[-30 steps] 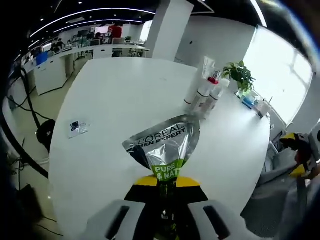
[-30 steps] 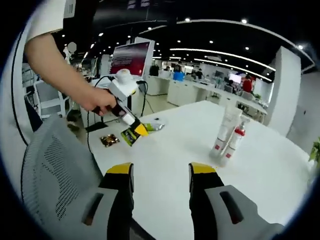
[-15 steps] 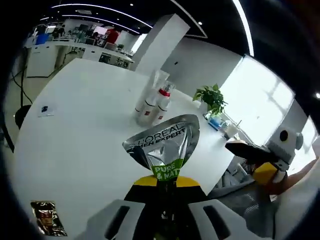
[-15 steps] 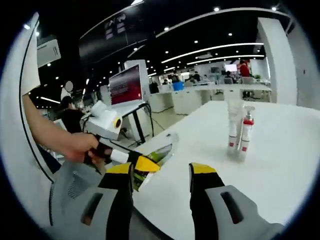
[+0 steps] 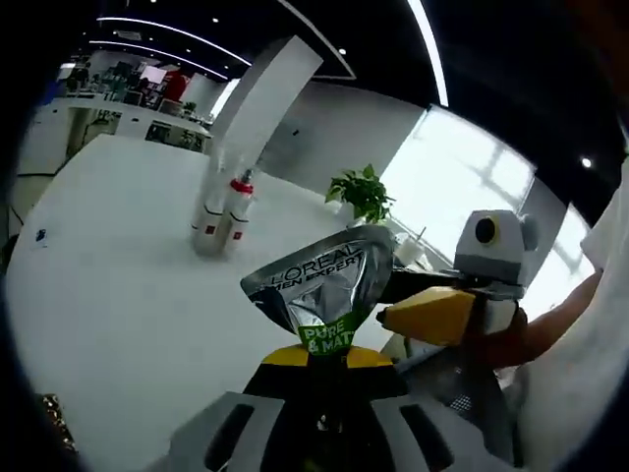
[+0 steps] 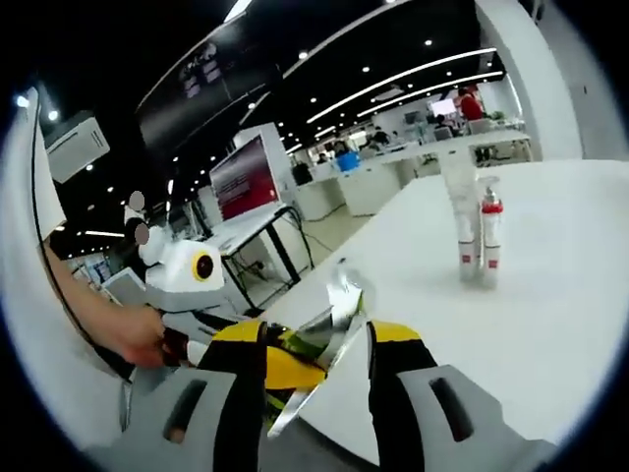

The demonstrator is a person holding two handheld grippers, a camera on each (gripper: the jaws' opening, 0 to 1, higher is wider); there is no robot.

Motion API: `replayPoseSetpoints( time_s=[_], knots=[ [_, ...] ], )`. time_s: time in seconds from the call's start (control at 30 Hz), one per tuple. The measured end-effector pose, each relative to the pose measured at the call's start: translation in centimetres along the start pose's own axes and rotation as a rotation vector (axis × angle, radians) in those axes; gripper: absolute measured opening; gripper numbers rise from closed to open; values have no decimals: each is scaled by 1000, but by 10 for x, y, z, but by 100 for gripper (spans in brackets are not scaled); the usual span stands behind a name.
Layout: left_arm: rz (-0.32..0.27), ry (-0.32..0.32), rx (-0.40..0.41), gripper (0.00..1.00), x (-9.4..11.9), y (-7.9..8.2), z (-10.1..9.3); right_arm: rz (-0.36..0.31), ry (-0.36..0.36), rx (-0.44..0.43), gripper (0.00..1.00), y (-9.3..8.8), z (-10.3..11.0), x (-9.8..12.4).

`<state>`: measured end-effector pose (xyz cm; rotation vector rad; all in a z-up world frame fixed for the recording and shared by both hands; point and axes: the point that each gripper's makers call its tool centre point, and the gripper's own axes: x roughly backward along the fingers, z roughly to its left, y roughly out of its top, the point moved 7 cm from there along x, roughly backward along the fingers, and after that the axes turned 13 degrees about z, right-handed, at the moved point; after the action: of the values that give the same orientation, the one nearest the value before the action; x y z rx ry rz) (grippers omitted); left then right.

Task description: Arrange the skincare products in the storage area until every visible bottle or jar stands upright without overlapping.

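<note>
My left gripper (image 5: 324,366) is shut on the lower end of a silver tube (image 5: 324,280) with a green label, holding it up over the white table (image 5: 108,295). In the right gripper view the same silver tube (image 6: 334,313) lies between the jaws of my right gripper (image 6: 316,346), which stands open around it; I cannot tell if it touches them. The left gripper (image 6: 257,360) enters there from the left, held by a hand (image 6: 128,334). The right gripper (image 5: 437,313) shows close beside the tube. Two white bottles (image 5: 220,208) with red marks stand upright together, far across the table (image 6: 476,242).
A potted plant (image 5: 360,191) stands at the table's far edge near bright windows. A small dark packet (image 5: 51,409) lies at the near left edge, and a tiny card (image 5: 39,236) further left. Desks and screens (image 6: 248,177) fill the room behind.
Both views have swung round. The two grippers have come together: the tube held by the left gripper now sits between the right gripper's open jaws instead of off to their left.
</note>
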<state>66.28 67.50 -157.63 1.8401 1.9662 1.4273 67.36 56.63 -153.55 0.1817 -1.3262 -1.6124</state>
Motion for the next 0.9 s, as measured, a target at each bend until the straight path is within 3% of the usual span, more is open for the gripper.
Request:
replayPoseSetpoints(
  time_s=[0.2,0.23,0.33,0.5,0.67,0.9],
  knots=[
    [-19,14,-43,8,5,1,-11,0,20,-82,26,-1,-3,3],
    [-24,17,-46,8,5,2,-12,-14,60,-130,26,1,-1,3],
    [-40,44,-57,8,4,2,-14,0,72,-139,24,0,-3,3],
    [12,144,-90,9,10,2,-20,19,128,-186,20,-1,0,4],
    [24,168,-126,12,7,5,-21,25,158,-208,13,-1,-2,5],
    [3,174,-78,16,5,10,-22,5,201,-255,11,1,-7,11]
  ],
)
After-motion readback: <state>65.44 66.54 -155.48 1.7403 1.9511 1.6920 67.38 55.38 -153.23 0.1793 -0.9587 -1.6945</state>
